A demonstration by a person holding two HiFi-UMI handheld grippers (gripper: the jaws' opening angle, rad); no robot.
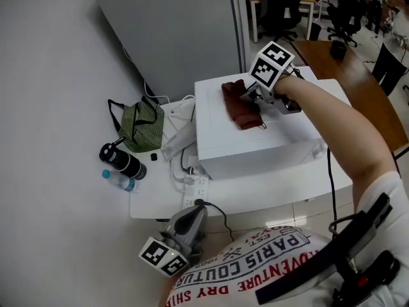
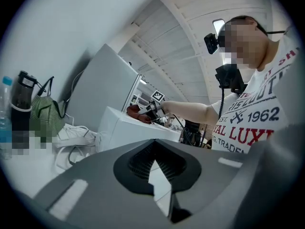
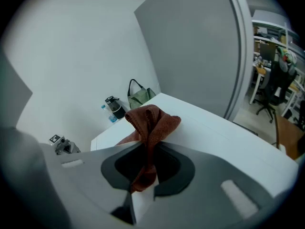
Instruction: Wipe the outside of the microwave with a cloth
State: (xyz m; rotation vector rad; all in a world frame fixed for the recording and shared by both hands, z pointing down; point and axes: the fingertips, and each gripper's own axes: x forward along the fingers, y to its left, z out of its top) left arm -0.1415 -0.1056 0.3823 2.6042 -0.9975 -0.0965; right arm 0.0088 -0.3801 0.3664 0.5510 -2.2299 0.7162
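A: Quick, biggest first. What's there?

B: White desk [image 1: 275, 197] against the wall, w/ a grey panel [image 1: 179, 24] standing behind it. A white microwave [image 1: 255, 142] sits on the desk and fills most of its right half.

A: Left of the microwave?

B: Loose white cables [image 1: 182, 117] just beside it, then a green striped bag [image 1: 142, 128], handles up. A power strip [image 1: 197, 187] lies near the desk's front edge.

A: Claws?

B: R claw [image 3: 145, 178] is over the microwave top, arm stretched out across it. Jaws are pinched on a red-brown cloth [image 3: 151, 123]. L claw [image 2: 159, 175] is held low by the person's body, off the desk's front edge and well apart from the microwave. Its jaws are pressed together w/ nothing btwn them.

A: And the cloth itself?

B: On top of the microwave, toward the back left part. It's bunched. One end runs down btwn the R claw's jaws and the rest humps up in front of them, lying on the white top.

A: Small stuff?

B: A black flask [image 1: 121, 160] stands upright in front of the bag. A clear bottle [image 1: 119, 181] w/ a blue cap is just beside the flask, nearer the desk corner.
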